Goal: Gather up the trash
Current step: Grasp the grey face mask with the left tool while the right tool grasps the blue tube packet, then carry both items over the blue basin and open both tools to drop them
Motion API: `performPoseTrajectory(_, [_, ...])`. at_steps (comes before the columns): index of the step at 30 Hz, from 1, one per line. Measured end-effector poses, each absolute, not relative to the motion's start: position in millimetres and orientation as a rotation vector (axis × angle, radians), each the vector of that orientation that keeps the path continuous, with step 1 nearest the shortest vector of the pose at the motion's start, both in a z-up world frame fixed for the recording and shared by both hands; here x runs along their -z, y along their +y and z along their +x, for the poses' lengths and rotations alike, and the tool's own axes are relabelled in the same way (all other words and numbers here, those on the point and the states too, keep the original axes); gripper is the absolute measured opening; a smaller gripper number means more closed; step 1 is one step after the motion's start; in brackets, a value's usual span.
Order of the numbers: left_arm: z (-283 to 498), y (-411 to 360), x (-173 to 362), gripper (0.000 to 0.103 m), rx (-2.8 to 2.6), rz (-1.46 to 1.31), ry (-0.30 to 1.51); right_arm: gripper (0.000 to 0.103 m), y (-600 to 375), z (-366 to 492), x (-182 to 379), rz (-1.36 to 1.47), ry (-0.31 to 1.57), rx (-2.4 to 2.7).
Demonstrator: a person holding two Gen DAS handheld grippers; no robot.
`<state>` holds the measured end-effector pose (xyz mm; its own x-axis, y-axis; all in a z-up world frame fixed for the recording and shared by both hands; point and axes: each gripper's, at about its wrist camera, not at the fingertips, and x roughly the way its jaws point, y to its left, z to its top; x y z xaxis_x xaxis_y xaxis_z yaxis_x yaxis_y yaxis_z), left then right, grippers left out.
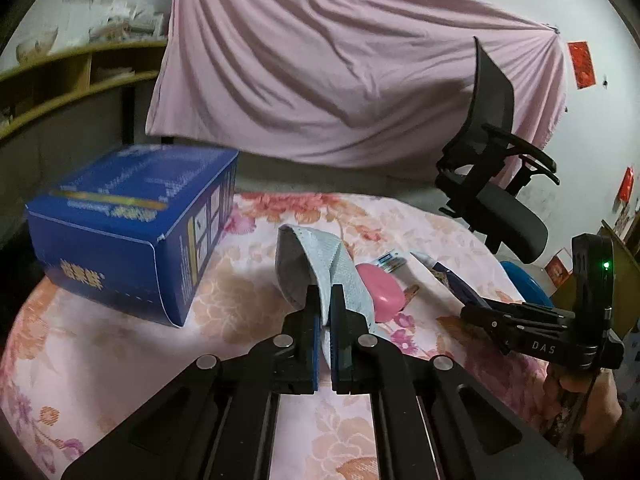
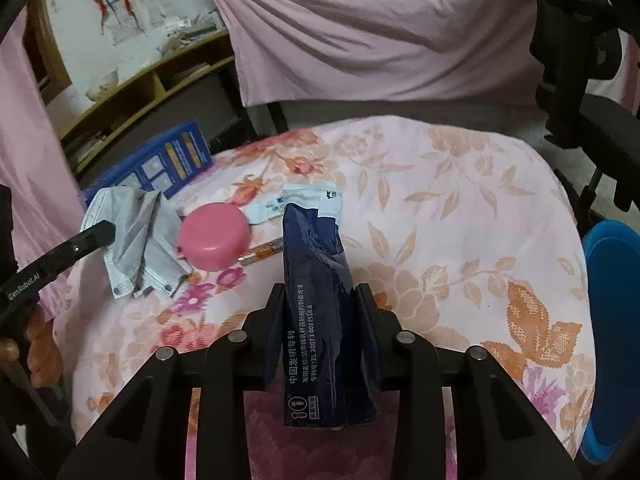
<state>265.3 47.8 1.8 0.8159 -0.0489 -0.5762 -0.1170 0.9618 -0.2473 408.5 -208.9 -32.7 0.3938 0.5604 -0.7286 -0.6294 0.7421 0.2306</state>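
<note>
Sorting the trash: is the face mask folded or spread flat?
Folded: the face mask lies crumpled and doubled over on the tablecloth, pinched by the left gripper.

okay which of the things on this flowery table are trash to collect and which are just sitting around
Likely trash:
- face mask, clamped in the left gripper
- dark blue wrapper, clamped in the right gripper
- small white packet
- orange wrapper

Probably just lying about, hedged:
- blue box
- pink round case
- office chair

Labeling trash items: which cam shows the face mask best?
Right wrist: the face mask lies in full view, crumpled on the tablecloth beside the pink lid. Left wrist shows only a folded strip, partly hidden between the left tongs shut on it.
</note>
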Motion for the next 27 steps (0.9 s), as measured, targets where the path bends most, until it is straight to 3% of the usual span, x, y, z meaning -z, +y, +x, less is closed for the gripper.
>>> performPoseTrajectory(27, [266.5,-97.8,-88.1,0.002,0.18,0.031,0.208,0.032,-308.8,349.2,-67.7,0.154,0.197,-0.638])
